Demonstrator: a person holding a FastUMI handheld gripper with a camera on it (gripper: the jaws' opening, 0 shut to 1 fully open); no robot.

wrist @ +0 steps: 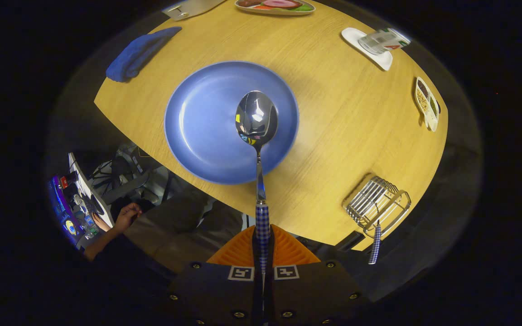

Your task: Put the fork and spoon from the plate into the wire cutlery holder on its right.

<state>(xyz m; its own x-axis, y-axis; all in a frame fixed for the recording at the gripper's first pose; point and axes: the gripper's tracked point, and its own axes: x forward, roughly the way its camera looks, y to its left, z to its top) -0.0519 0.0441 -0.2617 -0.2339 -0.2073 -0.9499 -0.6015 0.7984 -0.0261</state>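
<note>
A gripper (262,244) is closed on the checked handle of a spoon (257,120), both fingers pressing it. The spoon's shiny bowl hangs above a blue plate (206,122) on a light wooden tabletop (333,113). To the plate's right, near the table's edge, lies a wire cutlery holder (376,203) with a checked handle (374,244) sticking out of it. A folded blue cloth (141,52) lies beyond the plate. Past the table's near edge, a person's hand (127,216) rests by a cluttered desk.

The wooden table (333,113) carries a blue plate (197,131), wire cutlery holder (376,203), blue cloth (138,53) and perhaps 3 small trays.
</note>
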